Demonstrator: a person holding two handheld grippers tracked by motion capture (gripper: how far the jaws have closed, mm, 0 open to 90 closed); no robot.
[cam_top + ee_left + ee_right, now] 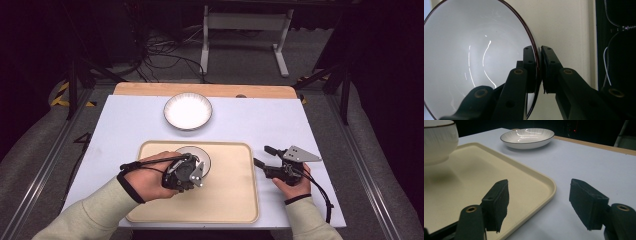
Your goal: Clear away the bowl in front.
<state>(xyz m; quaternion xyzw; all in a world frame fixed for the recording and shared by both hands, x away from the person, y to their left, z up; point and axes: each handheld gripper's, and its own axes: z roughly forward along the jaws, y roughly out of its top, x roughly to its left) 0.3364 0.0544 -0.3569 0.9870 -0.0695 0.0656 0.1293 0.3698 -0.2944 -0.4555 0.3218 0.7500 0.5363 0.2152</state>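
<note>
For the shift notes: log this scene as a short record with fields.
left gripper: shut on the rim of the bowl, over the tray
right gripper: open, nothing between its jaws, over the table just right of the tray
bowl: white inside, dark rim, whether it rests on the tray cannot be told
plate: white, on the table beyond the tray, untouched
tray: cream, nothing else on it

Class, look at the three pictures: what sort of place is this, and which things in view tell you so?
Probably a lab or workshop set up for recording handling trials, not a kitchen: loose cables trail over a carpeted floor, metal frame rails flank the table, and the dishes, a bowl on a tray and a plate, are empty.
</note>
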